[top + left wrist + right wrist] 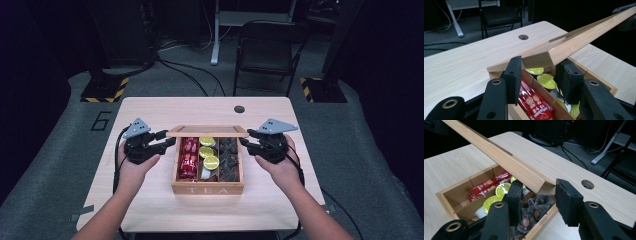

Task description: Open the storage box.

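A wooden tea box [207, 189] marked TEA sits mid-table. Its lid [207, 131] is raised at the front and slopes over the back of the box. My left gripper [167, 140] is shut on the lid's left front corner; in the left gripper view the lid [574, 41] sits clamped in that gripper [540, 61]. My right gripper [245, 141] is shut on the right front corner, and the right gripper view has the lid [499, 155] pinched by this gripper [539, 182]. Inside lie red sachets [189, 157], yellow-green capsules [208, 152] and dark tea bags [229, 157].
The light wooden table [150, 200] has a round cable hole [239, 109] behind the box. A black folding chair [267, 50] stands beyond the far edge. Bare tabletop lies to both sides of the box and in front of it.
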`<action>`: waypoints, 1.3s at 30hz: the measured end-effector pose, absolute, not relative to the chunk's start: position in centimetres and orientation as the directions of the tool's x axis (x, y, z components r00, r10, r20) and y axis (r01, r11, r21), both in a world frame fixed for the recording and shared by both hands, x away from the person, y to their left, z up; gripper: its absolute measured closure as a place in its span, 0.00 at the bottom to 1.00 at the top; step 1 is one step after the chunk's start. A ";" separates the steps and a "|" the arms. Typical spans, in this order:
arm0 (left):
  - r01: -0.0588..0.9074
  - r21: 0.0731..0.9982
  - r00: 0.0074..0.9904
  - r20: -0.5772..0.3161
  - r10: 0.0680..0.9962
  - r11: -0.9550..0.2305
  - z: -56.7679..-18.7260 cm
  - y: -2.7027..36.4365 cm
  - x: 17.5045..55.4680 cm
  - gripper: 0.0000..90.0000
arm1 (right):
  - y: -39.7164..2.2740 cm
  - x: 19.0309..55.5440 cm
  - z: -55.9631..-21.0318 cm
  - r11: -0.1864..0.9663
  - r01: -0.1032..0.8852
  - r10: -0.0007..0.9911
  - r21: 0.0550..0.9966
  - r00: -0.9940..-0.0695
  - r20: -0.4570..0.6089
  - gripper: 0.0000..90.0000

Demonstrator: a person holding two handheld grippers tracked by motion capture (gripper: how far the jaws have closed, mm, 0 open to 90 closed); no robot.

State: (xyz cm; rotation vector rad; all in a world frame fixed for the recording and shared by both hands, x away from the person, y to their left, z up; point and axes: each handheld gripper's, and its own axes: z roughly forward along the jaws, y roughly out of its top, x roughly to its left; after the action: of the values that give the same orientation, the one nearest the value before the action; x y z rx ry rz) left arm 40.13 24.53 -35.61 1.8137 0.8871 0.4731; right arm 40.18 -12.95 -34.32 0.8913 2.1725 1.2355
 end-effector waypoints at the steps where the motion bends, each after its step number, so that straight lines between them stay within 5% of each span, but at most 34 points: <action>1: 0.347 0.913 0.651 -0.069 0.756 -0.216 -35.5 24.6 40.3 0.63 | -12.9 40.5 -34.1 0.369 0.307 0.743 0.877 -0.665 -0.080 0.64; 26: 0.311 0.911 0.603 0.030 0.797 -0.270 -35.6 23.4 43.1 0.66 | -12.9 42.4 -33.2 0.324 0.301 0.751 0.897 -0.659 -0.050 0.63; 39: 0.351 0.908 0.605 -0.032 0.796 -0.229 -34.7 23.6 44.6 0.66 | -12.4 44.3 -33.1 0.325 0.317 0.765 0.891 -0.642 -0.051 0.59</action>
State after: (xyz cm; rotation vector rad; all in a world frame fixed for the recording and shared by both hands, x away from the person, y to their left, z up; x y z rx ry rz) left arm 44.58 23.59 -34.74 1.8231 0.9283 0.5527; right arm 44.28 -12.43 -33.13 0.9516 2.1267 1.2719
